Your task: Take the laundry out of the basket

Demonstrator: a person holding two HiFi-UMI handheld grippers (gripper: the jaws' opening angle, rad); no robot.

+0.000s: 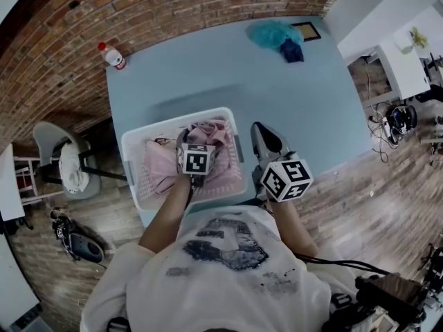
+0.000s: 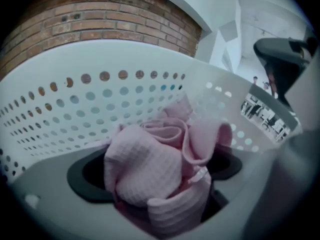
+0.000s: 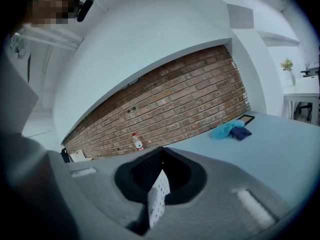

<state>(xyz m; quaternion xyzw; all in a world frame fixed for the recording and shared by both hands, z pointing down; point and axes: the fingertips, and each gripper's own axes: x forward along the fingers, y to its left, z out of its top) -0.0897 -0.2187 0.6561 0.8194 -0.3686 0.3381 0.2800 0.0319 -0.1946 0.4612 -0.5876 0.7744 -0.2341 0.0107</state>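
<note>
A white perforated laundry basket (image 1: 173, 120) stands at the near edge of the blue table (image 1: 291, 109), with pink laundry (image 1: 156, 168) in it. My left gripper (image 1: 195, 144) reaches down into the basket. In the left gripper view it is shut on a bunched pink waffle cloth (image 2: 145, 169), with the basket wall (image 2: 75, 104) behind. My right gripper (image 1: 261, 131) hovers just right of the basket, apart from it, shut and empty. In the right gripper view its jaws (image 3: 160, 156) are together, and a thin white perforated sliver shows at the seam.
A teal cloth (image 1: 275, 33) and a dark blue cloth (image 1: 292, 50) lie at the table's far right, beside a dark framed item (image 1: 306, 31). A bottle with a red cap (image 1: 112, 55) stands at the far left corner. A chair (image 1: 62, 161) is on the floor to the left.
</note>
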